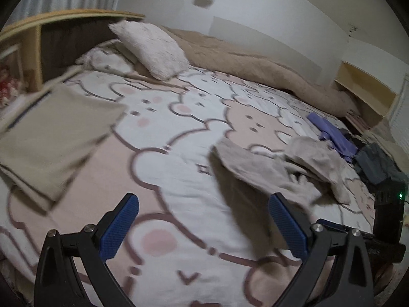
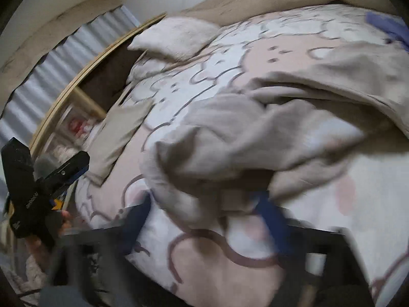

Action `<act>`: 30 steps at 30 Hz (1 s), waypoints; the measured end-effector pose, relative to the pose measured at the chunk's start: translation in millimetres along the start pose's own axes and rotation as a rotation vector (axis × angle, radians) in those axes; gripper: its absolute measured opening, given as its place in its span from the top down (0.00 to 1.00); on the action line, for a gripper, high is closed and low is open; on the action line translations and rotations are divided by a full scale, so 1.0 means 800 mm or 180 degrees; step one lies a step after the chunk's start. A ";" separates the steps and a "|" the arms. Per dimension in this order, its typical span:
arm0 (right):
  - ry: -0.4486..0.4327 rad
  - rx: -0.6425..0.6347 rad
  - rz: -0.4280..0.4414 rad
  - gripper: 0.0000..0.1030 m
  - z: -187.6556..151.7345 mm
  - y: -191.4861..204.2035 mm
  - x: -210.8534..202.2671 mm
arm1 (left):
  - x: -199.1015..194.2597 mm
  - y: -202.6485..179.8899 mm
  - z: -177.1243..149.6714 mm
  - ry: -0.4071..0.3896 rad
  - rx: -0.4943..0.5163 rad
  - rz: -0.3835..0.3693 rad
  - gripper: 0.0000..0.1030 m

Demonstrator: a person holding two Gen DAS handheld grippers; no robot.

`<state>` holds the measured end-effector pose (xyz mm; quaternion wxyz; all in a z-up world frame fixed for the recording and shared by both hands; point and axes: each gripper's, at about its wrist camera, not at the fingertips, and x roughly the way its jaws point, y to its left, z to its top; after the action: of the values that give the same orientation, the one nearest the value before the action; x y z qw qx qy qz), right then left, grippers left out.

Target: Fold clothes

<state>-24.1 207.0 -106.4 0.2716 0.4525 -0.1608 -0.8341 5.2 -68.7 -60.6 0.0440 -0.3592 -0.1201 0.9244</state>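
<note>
One crumpled beige garment (image 1: 288, 168) lies on the bed's rabbit-print blanket (image 1: 184, 168), toward my right side, its nearer edge lifted off the cover. In the right wrist view the same cloth (image 2: 255, 133) bunches up directly over my right gripper (image 2: 204, 220); the picture is smeared there, so I cannot tell whether those fingers are clamped on the fabric or merely under it. My left gripper (image 1: 204, 230) hangs above bare blanket with its blue pads (image 1: 120, 225) spread wide apart, holding nothing, the garment's edge just beside the right-hand pad. To the left, a folded beige piece (image 1: 53, 138) rests flat on the bed. Beyond the crumpled cloth sit a purple item (image 1: 332, 133) and a dark grey one (image 1: 375, 163). Farther back, a fluffy white pillow (image 1: 150, 48) leans by the wooden headboard (image 1: 33, 41), with a tan comforter (image 1: 255, 61) along the wall.
</note>
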 end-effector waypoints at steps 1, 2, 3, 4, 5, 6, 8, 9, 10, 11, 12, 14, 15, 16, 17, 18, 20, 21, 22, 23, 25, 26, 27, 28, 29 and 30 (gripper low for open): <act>-0.0013 0.0013 -0.0019 0.13 -0.002 -0.004 -0.006 | 0.005 -0.007 -0.001 0.0033 0.0026 -0.0051 0.01; -0.0022 0.0028 -0.0040 0.13 -0.004 -0.009 -0.013 | 0.012 -0.015 -0.004 0.0070 0.0056 -0.0095 0.01; -0.0032 0.0042 -0.0061 0.13 -0.005 -0.014 -0.019 | 0.018 -0.022 -0.005 0.0115 0.0079 -0.0140 0.01; -0.0052 0.0099 -0.0088 0.13 -0.004 -0.021 -0.024 | 0.026 -0.028 -0.006 0.0168 0.0093 -0.0192 0.01; -0.0074 0.0162 -0.0116 0.13 -0.002 -0.029 -0.027 | 0.035 -0.035 -0.007 0.0232 0.0087 -0.0265 0.01; -0.0095 0.0225 -0.0144 0.13 0.000 -0.037 -0.031 | 0.043 -0.042 -0.009 0.0292 0.0068 -0.0344 0.01; -0.0138 0.0350 -0.0200 0.13 0.003 -0.052 -0.039 | 0.055 -0.053 -0.012 0.0412 0.0010 -0.0503 0.02; -0.0160 0.0413 -0.0228 0.13 0.005 -0.060 -0.043 | 0.061 -0.059 -0.015 0.0473 0.0006 -0.0575 0.02; -0.0181 0.0475 -0.0256 0.13 0.007 -0.068 -0.047 | 0.064 -0.065 -0.018 0.0521 0.0020 -0.0626 0.02; -0.0196 0.0533 -0.0242 0.13 0.009 -0.075 -0.048 | 0.068 -0.073 -0.022 0.0554 0.0071 -0.0652 0.02; -0.0210 0.0591 -0.0222 0.13 0.012 -0.081 -0.049 | 0.072 -0.081 -0.026 0.0582 0.0138 -0.0666 0.02; -0.0235 0.0582 -0.0228 0.13 0.014 -0.084 -0.053 | 0.079 -0.092 -0.029 0.0619 0.0234 -0.0696 0.08; -0.0237 0.0576 -0.0227 0.13 0.015 -0.084 -0.053 | 0.082 -0.095 -0.030 0.0634 0.0271 -0.0708 0.14; -0.0239 0.0569 -0.0225 0.13 0.016 -0.084 -0.052 | 0.087 -0.098 -0.030 0.0666 0.0300 -0.0714 0.29; -0.0241 0.0563 -0.0223 0.13 0.017 -0.083 -0.051 | 0.092 -0.099 -0.029 0.0708 0.0313 -0.0727 0.51; -0.0243 0.0557 -0.0221 0.13 0.018 -0.083 -0.051 | 0.097 -0.099 -0.028 0.0751 0.0320 -0.0743 0.63; -0.0251 0.0540 -0.0187 0.13 0.022 -0.081 -0.050 | 0.102 -0.093 -0.024 0.0760 0.0295 -0.0754 0.78; -0.0260 0.0529 -0.0181 0.13 0.024 -0.079 -0.050 | 0.102 -0.089 -0.020 0.0737 0.0267 -0.0769 0.82; -0.0276 0.0516 -0.0184 0.13 0.025 -0.079 -0.052 | 0.101 -0.082 -0.013 0.0692 0.0197 -0.0797 0.85; -0.0293 0.0504 -0.0190 0.13 0.025 -0.078 -0.054 | 0.099 -0.074 -0.003 0.0644 0.0105 -0.0850 0.86; -0.0326 0.0479 -0.0200 0.13 0.027 -0.078 -0.059 | 0.093 -0.061 0.023 0.0528 -0.0047 -0.0960 0.88; -0.0349 0.0467 -0.0214 0.13 0.029 -0.077 -0.061 | 0.088 -0.056 0.038 0.0444 -0.0101 -0.1014 0.90; -0.0371 0.0454 -0.0229 0.13 0.030 -0.077 -0.062 | 0.082 -0.054 0.052 0.0356 -0.0127 -0.1052 0.91; -0.0387 0.0433 -0.0228 0.13 0.032 -0.075 -0.062 | 0.074 -0.054 0.067 0.0262 -0.0123 -0.1080 0.94; -0.0402 0.0411 -0.0225 0.13 0.033 -0.073 -0.061 | 0.066 -0.055 0.081 0.0167 -0.0109 -0.1105 0.94; -0.0417 0.0366 -0.0220 0.13 0.034 -0.068 -0.061 | 0.059 -0.058 0.092 0.0097 -0.0075 -0.1117 0.94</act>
<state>-41.8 280.2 -87.3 0.2051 0.4170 -0.2101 -0.8602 -79.4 -29.7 -27.5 0.2023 -0.3472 -0.1910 0.8956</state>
